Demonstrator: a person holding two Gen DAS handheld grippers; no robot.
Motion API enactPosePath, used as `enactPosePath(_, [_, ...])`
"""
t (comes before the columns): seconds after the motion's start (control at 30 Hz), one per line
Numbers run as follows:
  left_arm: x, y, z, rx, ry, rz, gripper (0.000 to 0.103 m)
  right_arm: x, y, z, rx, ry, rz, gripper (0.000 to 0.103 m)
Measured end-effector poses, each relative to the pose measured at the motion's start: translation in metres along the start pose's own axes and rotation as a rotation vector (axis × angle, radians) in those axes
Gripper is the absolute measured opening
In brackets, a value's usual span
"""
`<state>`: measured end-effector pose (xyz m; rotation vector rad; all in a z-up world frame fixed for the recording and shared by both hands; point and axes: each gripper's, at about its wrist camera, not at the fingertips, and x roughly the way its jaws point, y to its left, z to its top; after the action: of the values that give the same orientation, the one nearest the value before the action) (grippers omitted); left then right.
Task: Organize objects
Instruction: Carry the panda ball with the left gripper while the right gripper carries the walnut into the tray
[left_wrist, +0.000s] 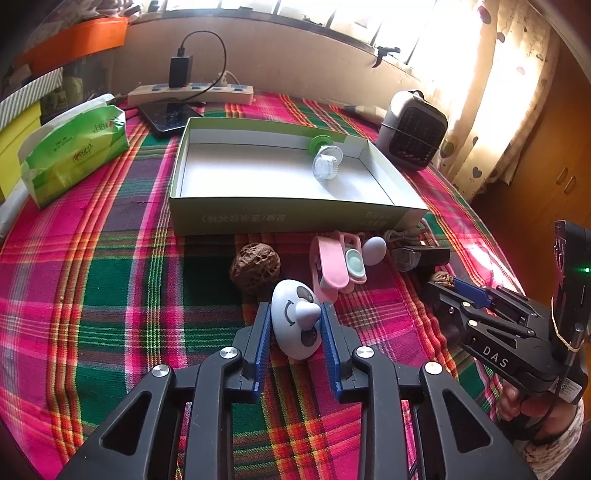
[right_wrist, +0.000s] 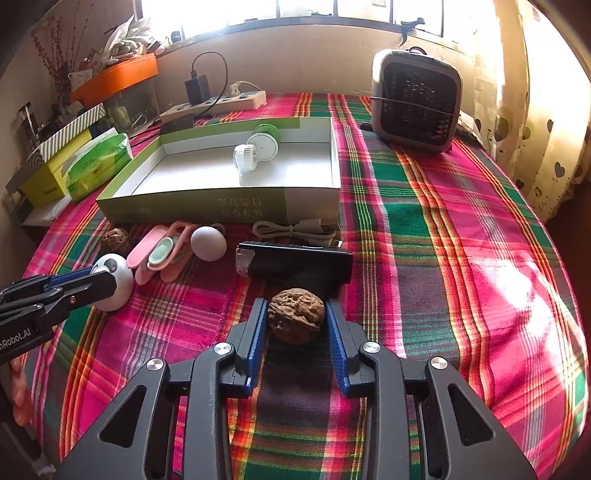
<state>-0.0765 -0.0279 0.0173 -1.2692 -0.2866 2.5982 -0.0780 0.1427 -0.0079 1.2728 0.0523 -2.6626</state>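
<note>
My left gripper (left_wrist: 295, 308) is shut on a white egg-shaped toy with a panda face (left_wrist: 295, 321), which rests on the plaid cloth. My right gripper (right_wrist: 296, 302) is shut on a brown walnut (right_wrist: 295, 315), both blue pads against its sides. A second, darker walnut (left_wrist: 255, 266) lies to the left of the toy. Behind them lie pink clips (left_wrist: 332, 266), a grey egg (left_wrist: 375, 250), a black device (right_wrist: 295, 264) and a coiled cable (right_wrist: 291, 230). The open green-and-white box (left_wrist: 295, 218) beyond holds a white and green round item (left_wrist: 327, 162).
A green tissue pack (left_wrist: 74, 155) lies left of the box. A phone (left_wrist: 168, 114) and a power strip (left_wrist: 192, 92) sit behind the box. A small grey heater (right_wrist: 415, 99) stands at the back right. The table edge runs along the right by the curtain (left_wrist: 498, 92).
</note>
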Motion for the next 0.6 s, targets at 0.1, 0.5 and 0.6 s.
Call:
enactPosePath(0.1, [-0.001, 0.000, 0.000, 0.000, -0.001, -0.001, 0.024, -0.002, 0.001, -0.001, 0.000, -0.001, 0.004, 0.033])
enactPosePath(0.5, [-0.017, -0.004, 0.004, 0.015, -0.033, -0.018, 0.024, -0.016, 0.008, 0.007, -0.012, -0.032, 0.029, 0.033])
enactPosePath(0.6, [-0.022, -0.005, 0.008, 0.017, -0.047, -0.027, 0.024, -0.021, 0.011, 0.012, -0.020, -0.046, 0.033, 0.033])
